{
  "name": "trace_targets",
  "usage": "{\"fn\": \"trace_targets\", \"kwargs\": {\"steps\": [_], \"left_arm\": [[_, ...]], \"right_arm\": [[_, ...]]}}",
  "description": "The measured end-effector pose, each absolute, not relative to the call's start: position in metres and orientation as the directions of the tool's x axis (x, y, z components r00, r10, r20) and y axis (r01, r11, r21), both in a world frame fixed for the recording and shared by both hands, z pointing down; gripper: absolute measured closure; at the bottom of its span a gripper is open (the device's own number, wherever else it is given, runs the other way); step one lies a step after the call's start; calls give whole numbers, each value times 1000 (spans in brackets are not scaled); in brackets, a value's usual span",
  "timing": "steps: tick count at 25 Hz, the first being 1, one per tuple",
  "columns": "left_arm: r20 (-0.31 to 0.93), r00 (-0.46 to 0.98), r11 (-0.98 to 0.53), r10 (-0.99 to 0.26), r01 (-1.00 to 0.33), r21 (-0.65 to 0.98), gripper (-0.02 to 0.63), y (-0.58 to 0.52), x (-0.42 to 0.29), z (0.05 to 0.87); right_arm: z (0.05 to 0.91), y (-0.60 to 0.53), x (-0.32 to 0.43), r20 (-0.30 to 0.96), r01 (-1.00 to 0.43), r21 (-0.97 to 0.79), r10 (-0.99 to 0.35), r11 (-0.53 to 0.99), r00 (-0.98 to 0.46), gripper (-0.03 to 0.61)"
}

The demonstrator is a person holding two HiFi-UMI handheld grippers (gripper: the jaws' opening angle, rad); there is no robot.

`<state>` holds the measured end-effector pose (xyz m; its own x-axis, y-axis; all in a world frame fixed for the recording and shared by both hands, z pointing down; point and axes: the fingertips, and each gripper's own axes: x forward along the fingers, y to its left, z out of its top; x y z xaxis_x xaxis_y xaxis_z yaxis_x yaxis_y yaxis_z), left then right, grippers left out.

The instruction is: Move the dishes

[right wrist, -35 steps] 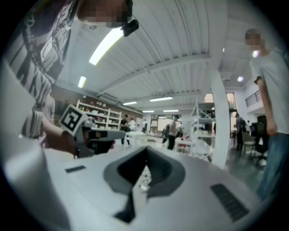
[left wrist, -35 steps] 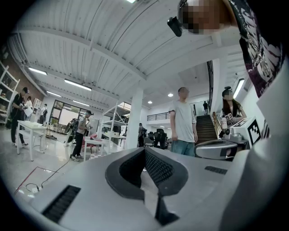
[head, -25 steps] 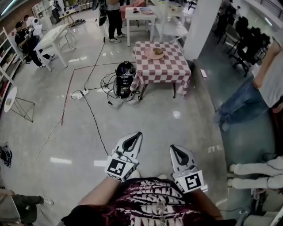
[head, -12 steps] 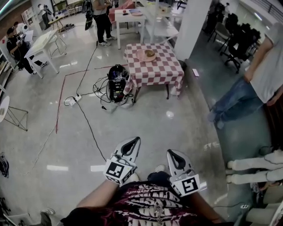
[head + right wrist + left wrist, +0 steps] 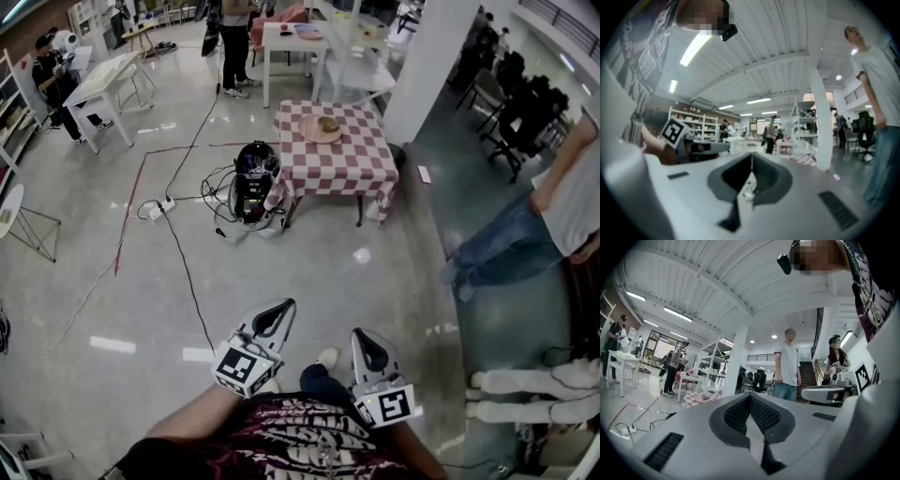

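A pink dish (image 5: 320, 129) with something brown on it sits on a small table with a red-and-white checked cloth (image 5: 333, 161), far ahead in the head view. That table shows small in the left gripper view as the checked cloth (image 5: 697, 398). My left gripper (image 5: 288, 305) and right gripper (image 5: 356, 335) are held level close to my body, far short of the table. Both are shut with nothing between the jaws. In the left gripper view the left gripper (image 5: 750, 396) has its jaws pressed together; the right gripper (image 5: 751, 156) looks the same in its own view.
A black machine (image 5: 253, 178) with tangled cables and a power strip (image 5: 156, 208) lies left of the checked table. A white pillar (image 5: 433, 56) stands behind it. A person in jeans (image 5: 525, 220) stands at the right. White tables (image 5: 105, 80) and several people are at the back.
Both grippers have shifted slightly lower and left in the head view. The checked table sits a little farther right in the picture than half a second ago. The jaws stayed shut.
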<state>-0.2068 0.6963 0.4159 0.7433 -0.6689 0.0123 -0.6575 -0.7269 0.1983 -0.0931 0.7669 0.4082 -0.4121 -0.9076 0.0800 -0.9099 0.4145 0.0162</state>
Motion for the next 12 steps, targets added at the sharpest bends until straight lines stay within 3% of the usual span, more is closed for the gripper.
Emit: {"fn": "trace_targets", "kwargs": {"steps": [12], "left_arm": [[9, 727, -704, -687, -668, 240, 588, 661, -168, 436]], "right_arm": [[425, 720, -68, 130, -880, 9, -873, 476, -471, 545]]}}
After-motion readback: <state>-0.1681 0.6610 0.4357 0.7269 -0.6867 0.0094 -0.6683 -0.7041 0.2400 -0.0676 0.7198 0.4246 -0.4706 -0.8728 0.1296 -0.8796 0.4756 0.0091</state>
